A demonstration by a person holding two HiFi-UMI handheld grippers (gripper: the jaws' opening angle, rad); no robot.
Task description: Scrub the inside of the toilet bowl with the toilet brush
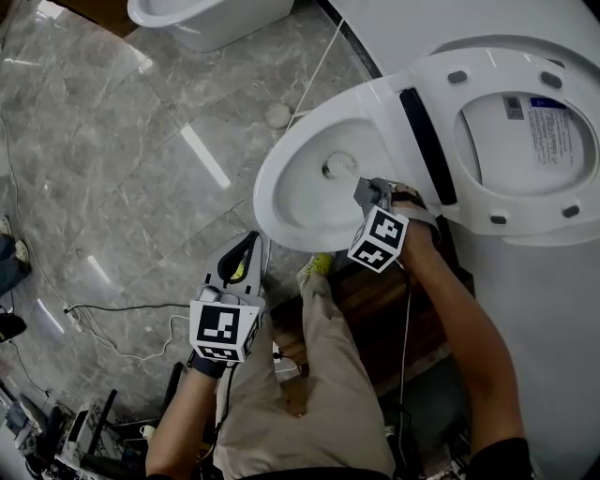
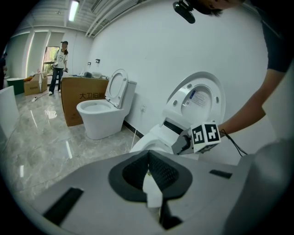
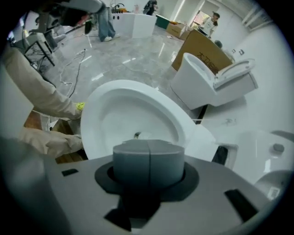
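right gripper jaws together, empty, above toilet bowl; left gripper pinches white piece. brush unseen: i'd find it first.

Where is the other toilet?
The second toilet stands at the left gripper view's left, lid up, beside a cardboard box and left of the near toilet.

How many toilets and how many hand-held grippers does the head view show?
Toilets: 2, near toilet and far toilet
Grippers: 2, left gripper and right gripper
Total: 4
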